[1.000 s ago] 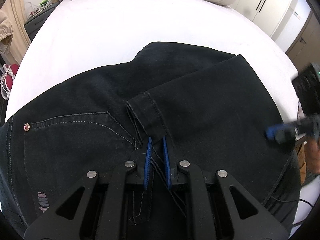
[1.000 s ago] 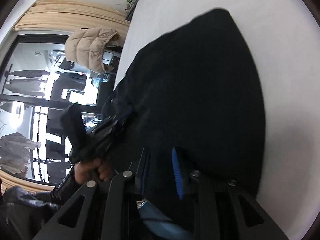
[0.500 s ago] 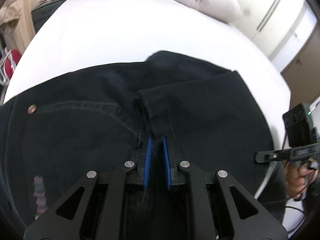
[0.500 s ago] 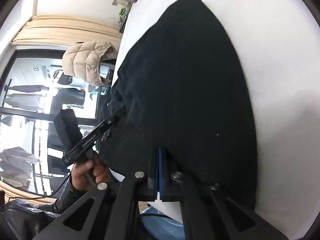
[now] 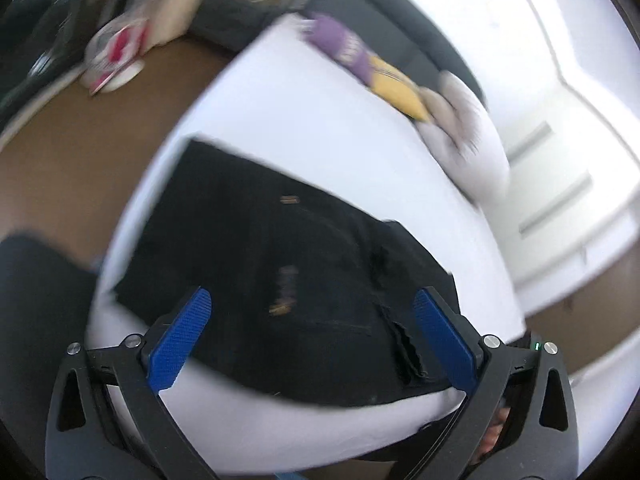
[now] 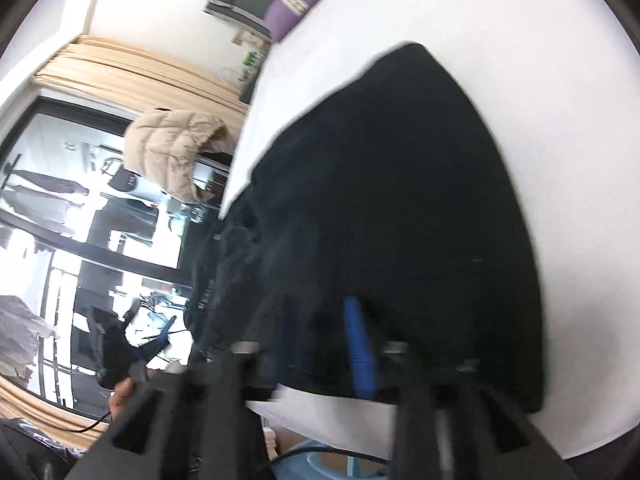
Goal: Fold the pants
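Black pants (image 5: 304,264) lie folded on the white bed (image 5: 300,120), with a leg hem (image 5: 404,348) at their near right corner. My left gripper (image 5: 312,332) hovers back from the pants' near edge. Its jaws are opening wide and grip nothing; the picture is blurred by motion. In the right wrist view the pants (image 6: 400,200) fill the middle. My right gripper (image 6: 324,344) sits at their near edge, its jaws opening, with dark cloth lying between the fingers but not pinched. A person's hand (image 6: 124,392) holds the left gripper at the lower left.
Purple (image 5: 340,44) and yellow (image 5: 396,84) pillows and a white duvet (image 5: 464,132) lie at the bed's far end. Brown floor (image 5: 80,152) and red shoes (image 5: 116,56) are to the left. A beige jacket (image 6: 172,152) hangs beside the bed.
The left gripper let go of the leg hem, opened wide, rolled and swung back off the pants. The right gripper, shut on the pants' edge half a second ago, has spread its fingers.
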The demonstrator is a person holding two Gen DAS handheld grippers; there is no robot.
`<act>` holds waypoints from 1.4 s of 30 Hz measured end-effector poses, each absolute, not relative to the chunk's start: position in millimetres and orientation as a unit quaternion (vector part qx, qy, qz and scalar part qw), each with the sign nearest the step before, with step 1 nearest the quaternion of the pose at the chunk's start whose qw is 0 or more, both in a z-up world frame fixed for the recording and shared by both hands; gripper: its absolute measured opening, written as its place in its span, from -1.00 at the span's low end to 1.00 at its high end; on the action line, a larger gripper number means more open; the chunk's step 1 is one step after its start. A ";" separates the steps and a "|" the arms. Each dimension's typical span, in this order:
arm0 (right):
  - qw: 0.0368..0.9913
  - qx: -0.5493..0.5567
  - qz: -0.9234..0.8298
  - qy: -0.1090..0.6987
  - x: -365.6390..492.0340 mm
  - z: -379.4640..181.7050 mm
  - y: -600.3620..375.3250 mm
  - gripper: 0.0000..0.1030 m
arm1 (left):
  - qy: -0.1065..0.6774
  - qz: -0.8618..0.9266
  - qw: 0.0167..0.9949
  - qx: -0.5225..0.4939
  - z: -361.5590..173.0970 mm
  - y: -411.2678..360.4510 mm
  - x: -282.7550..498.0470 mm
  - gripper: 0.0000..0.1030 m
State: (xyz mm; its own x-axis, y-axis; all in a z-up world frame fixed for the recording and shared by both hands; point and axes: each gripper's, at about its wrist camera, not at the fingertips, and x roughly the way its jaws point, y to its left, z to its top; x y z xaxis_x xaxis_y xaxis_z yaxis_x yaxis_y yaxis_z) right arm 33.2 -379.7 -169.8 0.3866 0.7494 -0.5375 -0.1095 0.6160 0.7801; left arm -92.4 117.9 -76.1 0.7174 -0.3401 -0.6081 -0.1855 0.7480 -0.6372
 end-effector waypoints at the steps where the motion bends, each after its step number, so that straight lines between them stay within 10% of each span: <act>1: 0.765 0.333 0.283 0.472 33.1 -166.0 -376.3 0.15 | 0.370 -0.035 0.848 -0.379 -79.2 132.3 -100.9 0.99; 6: 0.758 0.335 0.306 0.467 37.0 -141.6 -359.6 0.25 | 0.357 0.011 0.797 -0.487 -105.1 183.5 -130.6 0.99; 21: 0.701 0.228 0.404 0.542 113.2 -100.5 -239.8 -0.46 | 0.351 -0.007 0.745 -0.568 -163.5 196.1 -120.8 0.97; 29: 0.677 0.217 0.333 0.619 139.4 -149.6 -228.7 -0.47 | 0.342 -0.024 0.730 -0.591 -179.7 203.3 -103.7 0.03; 31: 0.679 0.213 0.309 0.631 139.6 -162.1 -231.6 -0.91 | 0.341 -0.023 0.724 -0.599 -184.1 205.8 -102.5 -0.20; 42: 0.679 0.218 0.257 0.652 139.4 -171.2 -239.5 -1.00 | 0.315 -0.044 0.704 -0.635 -202.7 216.2 -102.5 -0.64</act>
State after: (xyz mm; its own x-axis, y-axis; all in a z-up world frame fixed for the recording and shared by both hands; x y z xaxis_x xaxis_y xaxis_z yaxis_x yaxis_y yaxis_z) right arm 139.4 -239.5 -171.2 0.0174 0.6334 -0.7736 -0.0652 0.7728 0.6313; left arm -102.5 216.2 -202.7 0.7974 -0.4625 -0.3876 -0.3382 0.1894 -0.9218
